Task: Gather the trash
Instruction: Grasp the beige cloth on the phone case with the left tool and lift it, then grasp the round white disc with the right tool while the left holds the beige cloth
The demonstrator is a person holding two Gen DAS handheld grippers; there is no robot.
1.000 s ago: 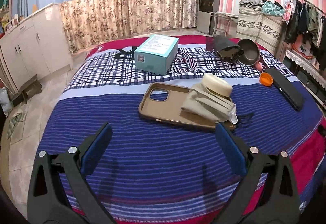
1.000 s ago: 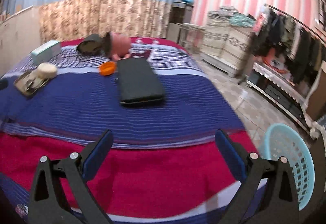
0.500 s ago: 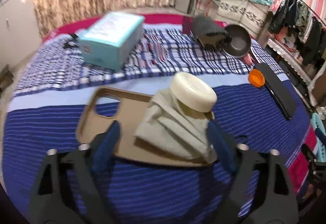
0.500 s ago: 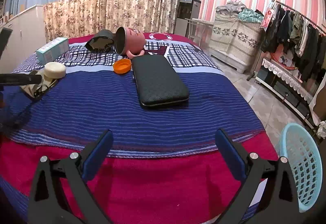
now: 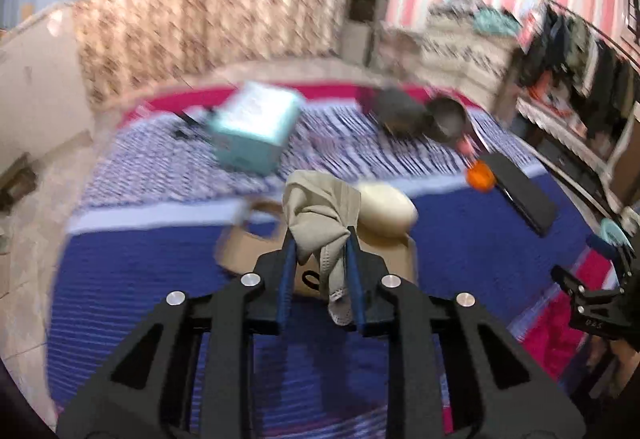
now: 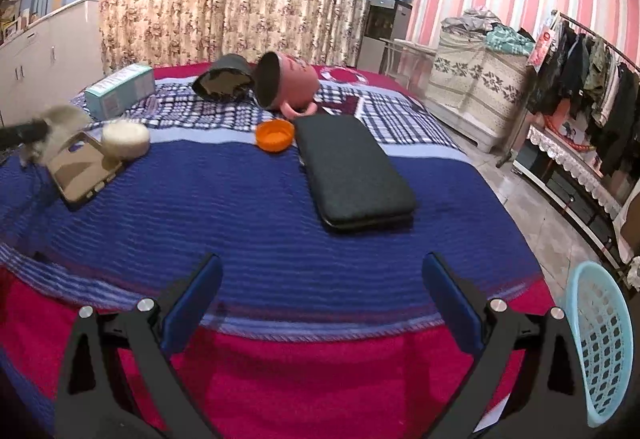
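My left gripper is shut on a crumpled beige face mask and holds it just above the brown phone case on the bed. A cream round lid lies on the case beside it. The right wrist view shows the mask, the case and the lid at far left, blurred. My right gripper is open and empty over the bed's red front edge. A light blue trash basket stands on the floor to its right.
On the bed lie an orange cap, a black pouch, a tipped pink pot, a dark bag and a teal box. A clothes rack stands at right.
My left gripper moved in over the phone case, shut on the face mask and lifted it. The right gripper stayed open and shifted slightly closer to the bed.
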